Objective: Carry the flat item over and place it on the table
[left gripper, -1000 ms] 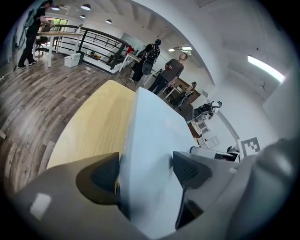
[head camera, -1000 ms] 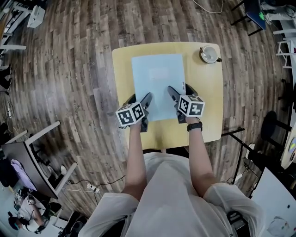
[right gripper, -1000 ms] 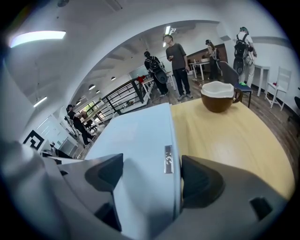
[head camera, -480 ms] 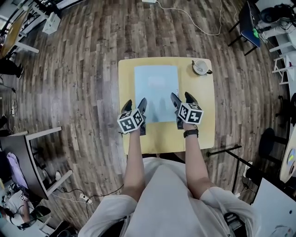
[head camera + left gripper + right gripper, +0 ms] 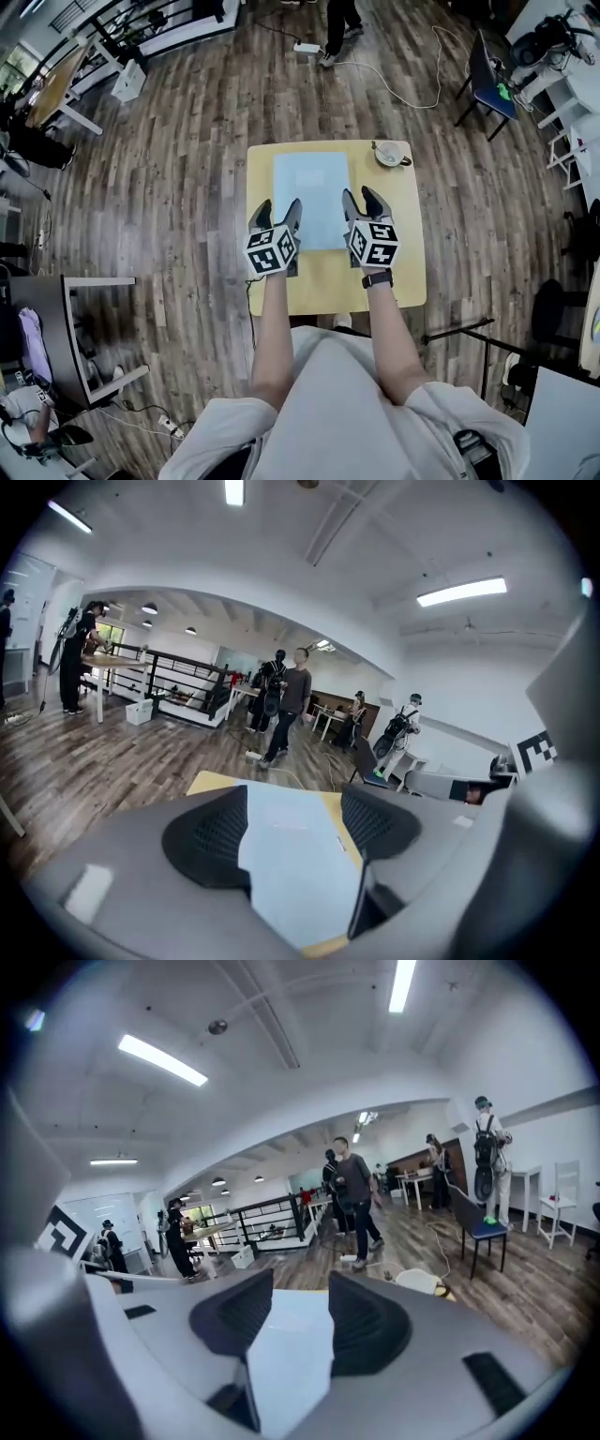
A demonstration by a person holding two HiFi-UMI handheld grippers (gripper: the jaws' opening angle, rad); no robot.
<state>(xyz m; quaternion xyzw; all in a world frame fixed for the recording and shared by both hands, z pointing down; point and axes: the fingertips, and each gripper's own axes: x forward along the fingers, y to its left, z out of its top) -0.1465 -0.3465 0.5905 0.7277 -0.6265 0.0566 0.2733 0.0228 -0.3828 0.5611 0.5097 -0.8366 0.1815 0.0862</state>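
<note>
Left gripper and right gripper lifted off the sheet, empty jaws closing.

flat sheet: pale blue, smooth, matt surface, probably paper. table top: yellow, smooth, even low-sheen finish. floor: wood planks, strong visible grain, slight gloss. cup: white, smooth.
</note>
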